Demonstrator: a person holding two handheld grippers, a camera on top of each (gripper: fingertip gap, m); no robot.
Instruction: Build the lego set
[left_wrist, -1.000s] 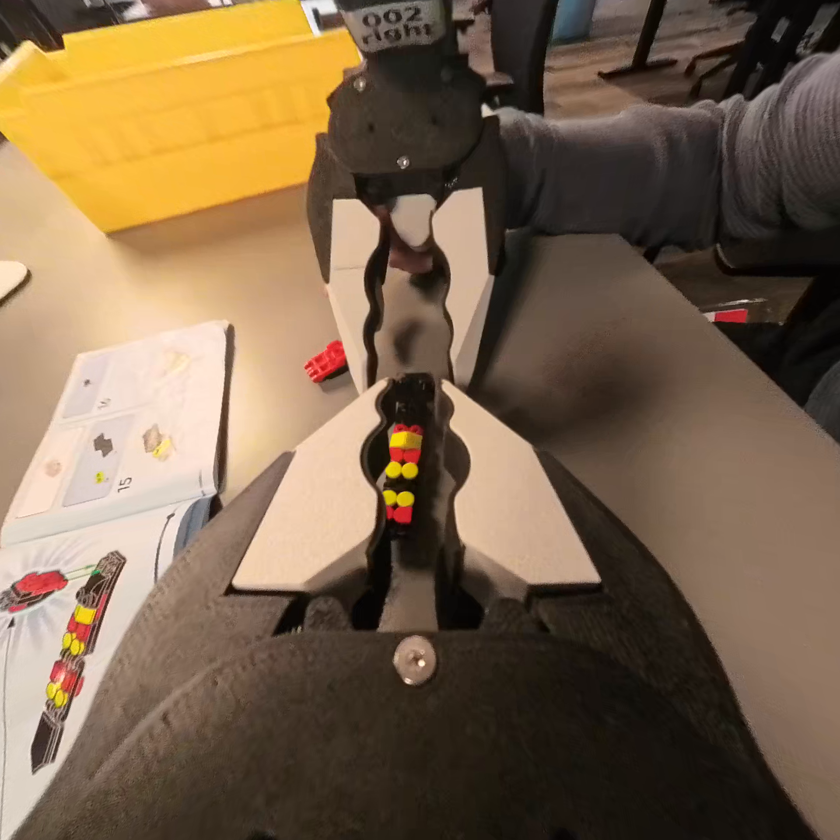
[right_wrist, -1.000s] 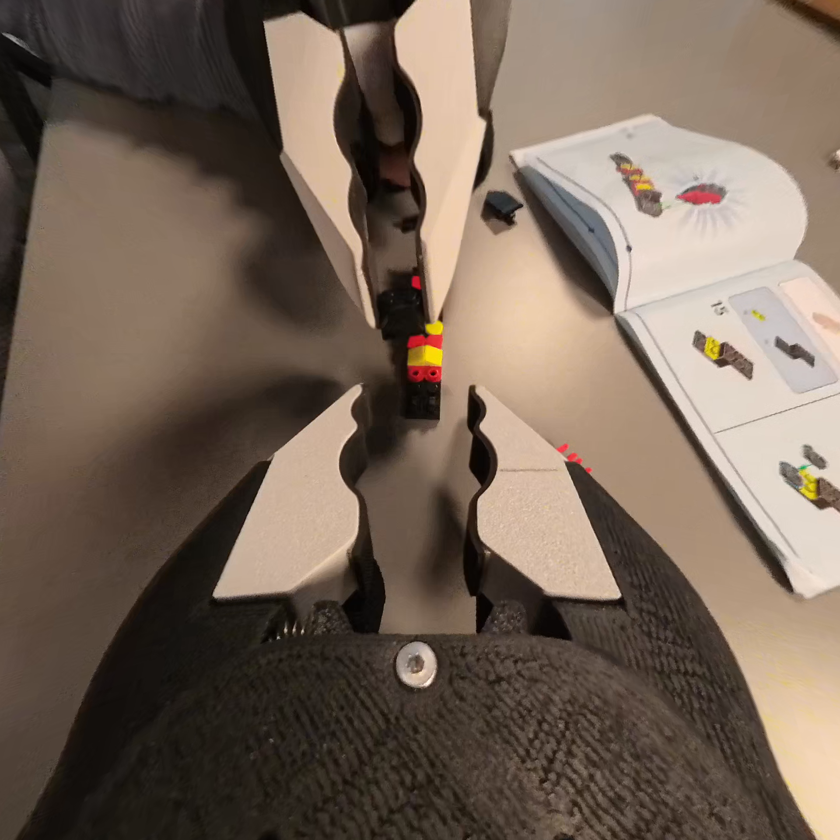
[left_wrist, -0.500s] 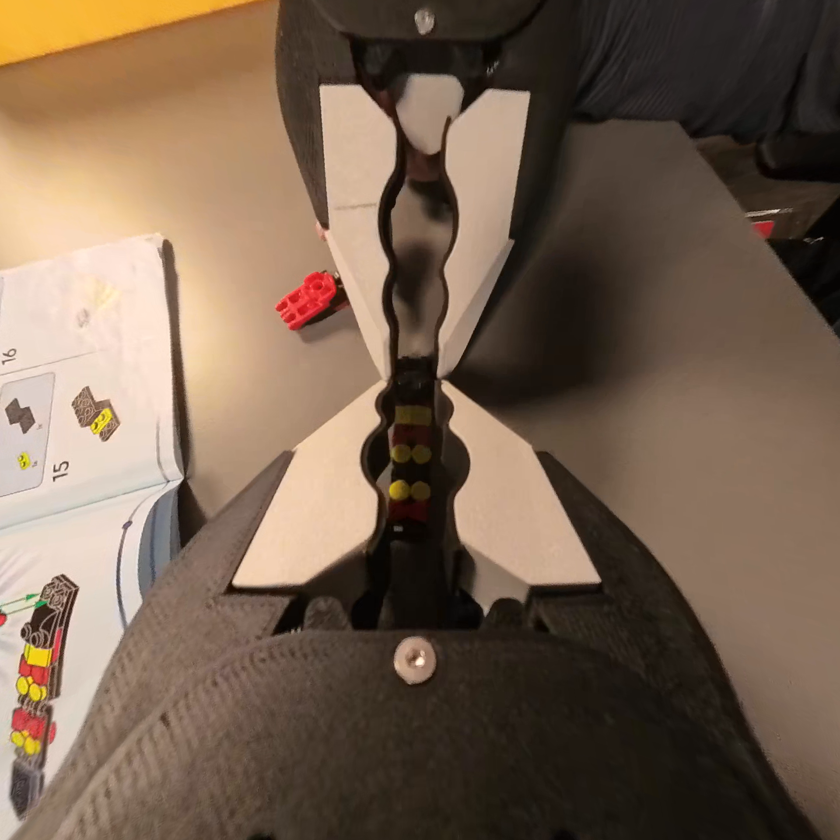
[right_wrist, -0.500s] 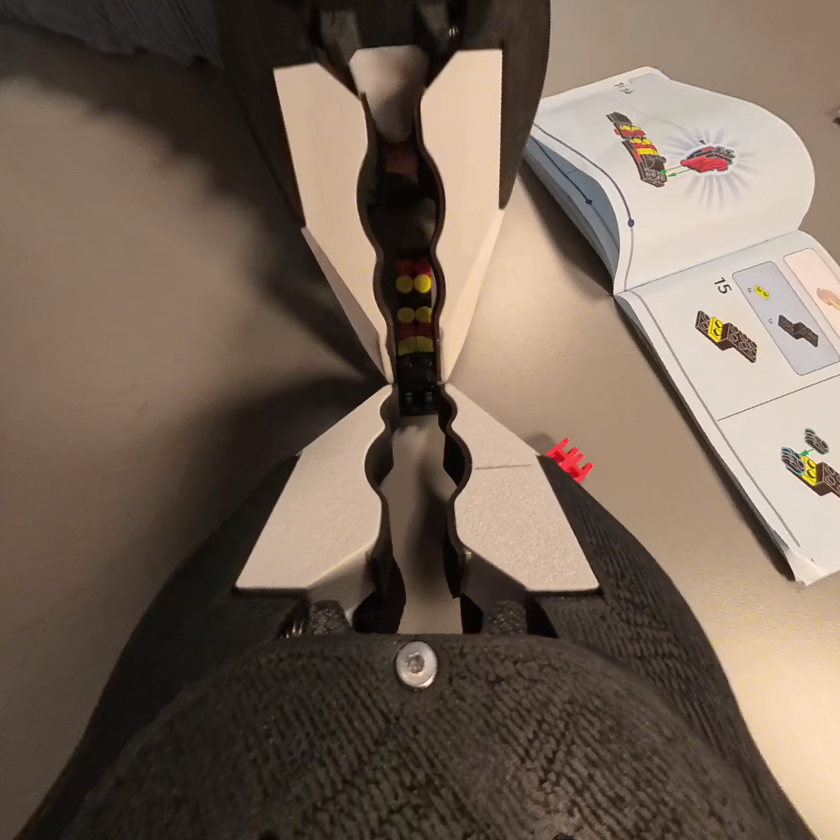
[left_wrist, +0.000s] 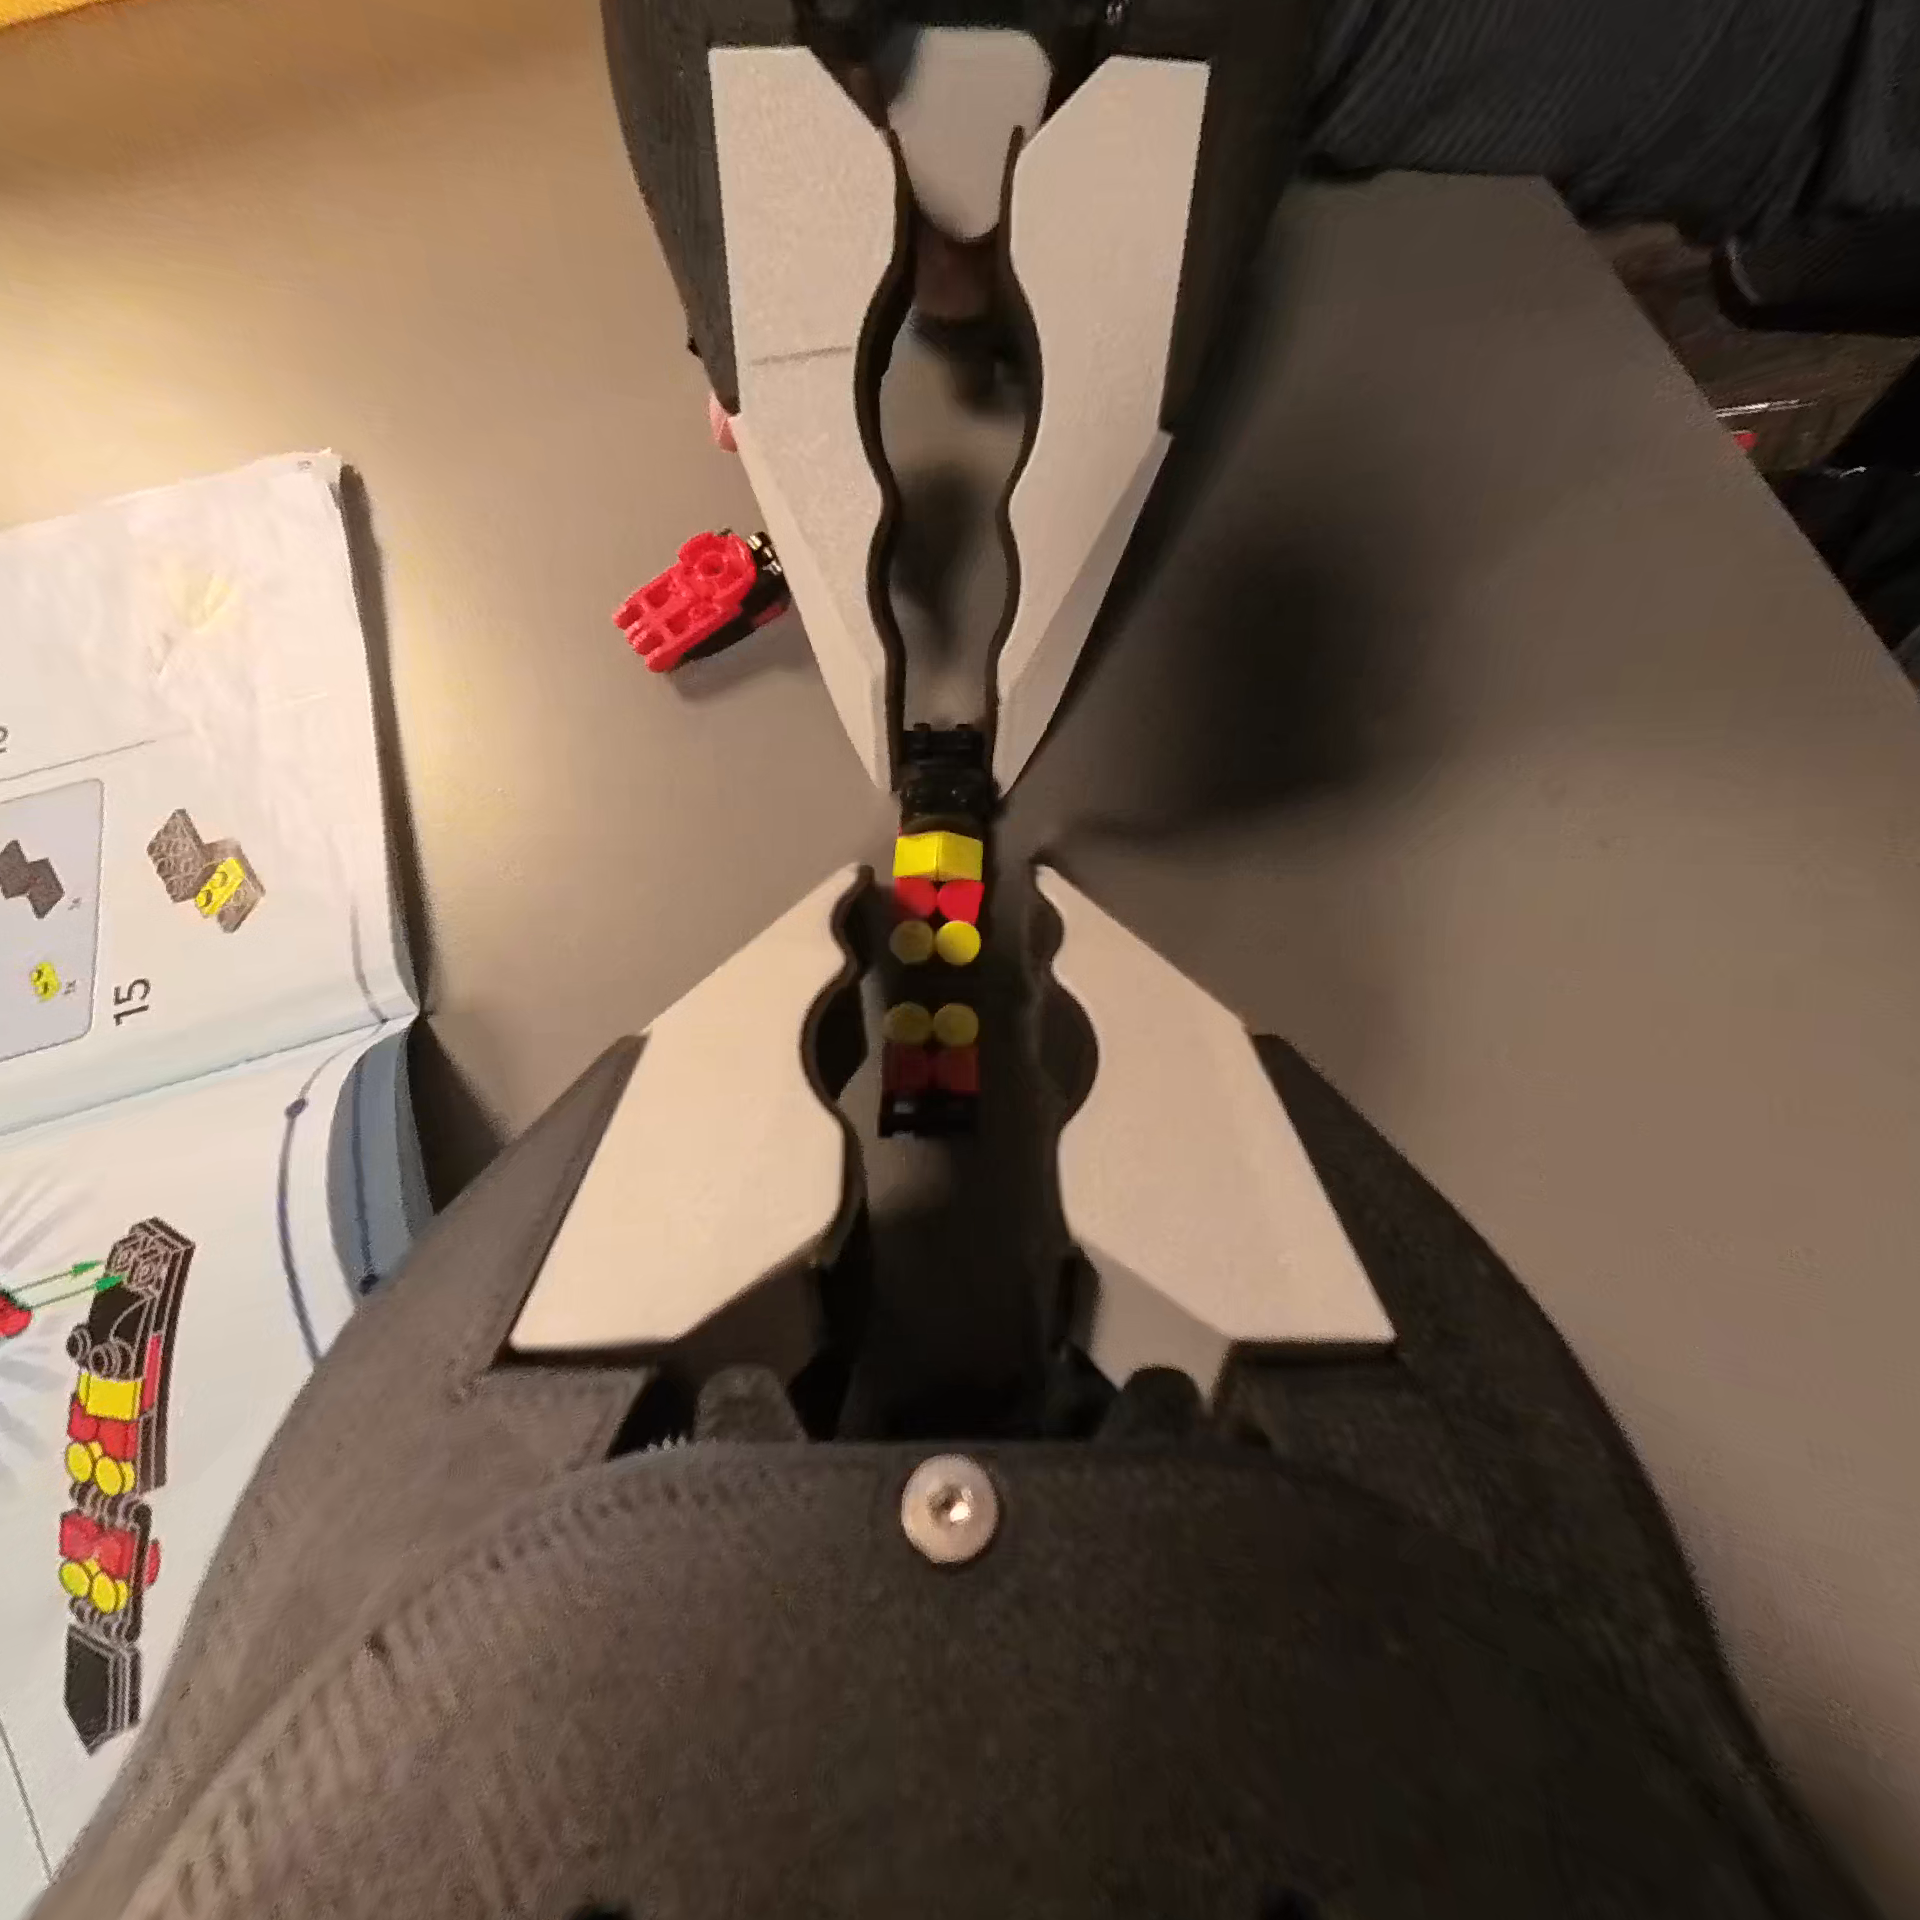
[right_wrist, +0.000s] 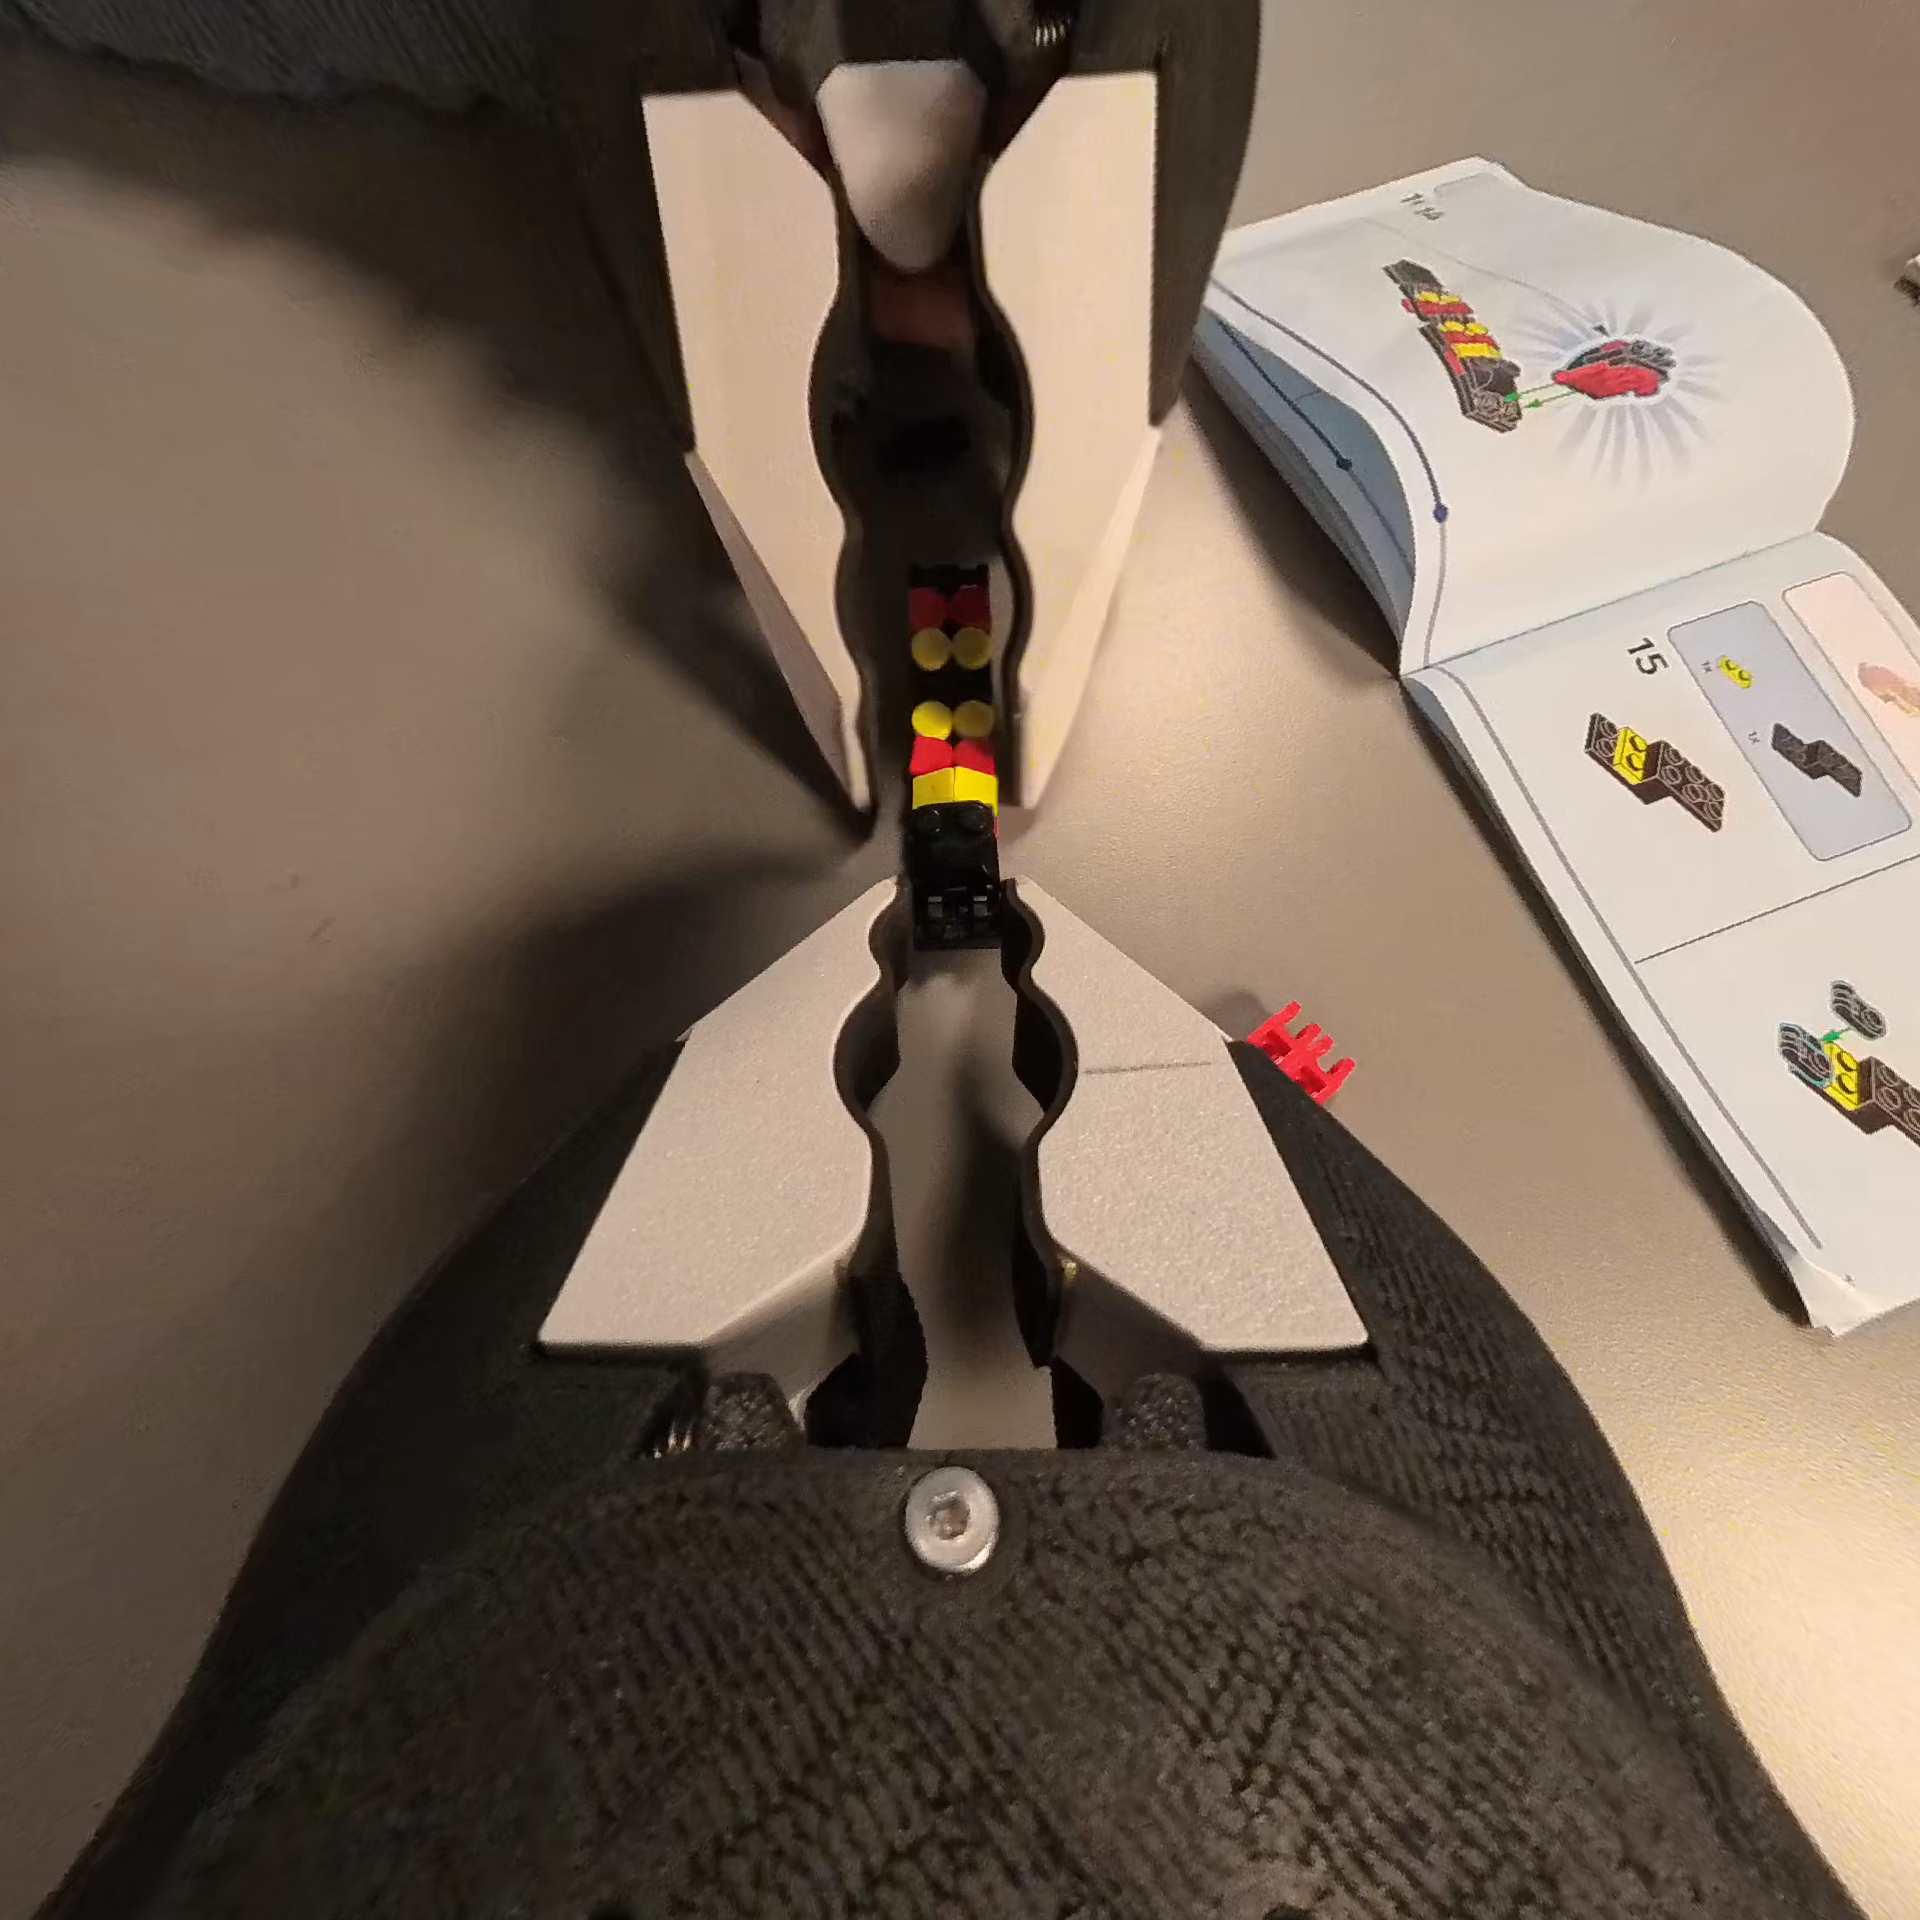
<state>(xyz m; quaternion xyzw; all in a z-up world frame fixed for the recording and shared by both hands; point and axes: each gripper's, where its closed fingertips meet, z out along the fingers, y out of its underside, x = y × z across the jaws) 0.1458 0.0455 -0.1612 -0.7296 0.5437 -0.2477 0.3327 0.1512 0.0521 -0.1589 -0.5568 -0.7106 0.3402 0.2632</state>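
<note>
Right tool (right_wrist: 951, 899) pinches the black end of the lego strip (right_wrist: 951, 748) between its tips; the left tool (left_wrist: 940, 894) stands spread, clear of the strip's sides, tips facing the other's. Beside them on the grey bench (left_wrist: 1455, 935) lies a red lego piece (left_wrist: 691, 608), then an open instruction booklet (right_wrist: 1621, 582) with printed step numbers.
</note>
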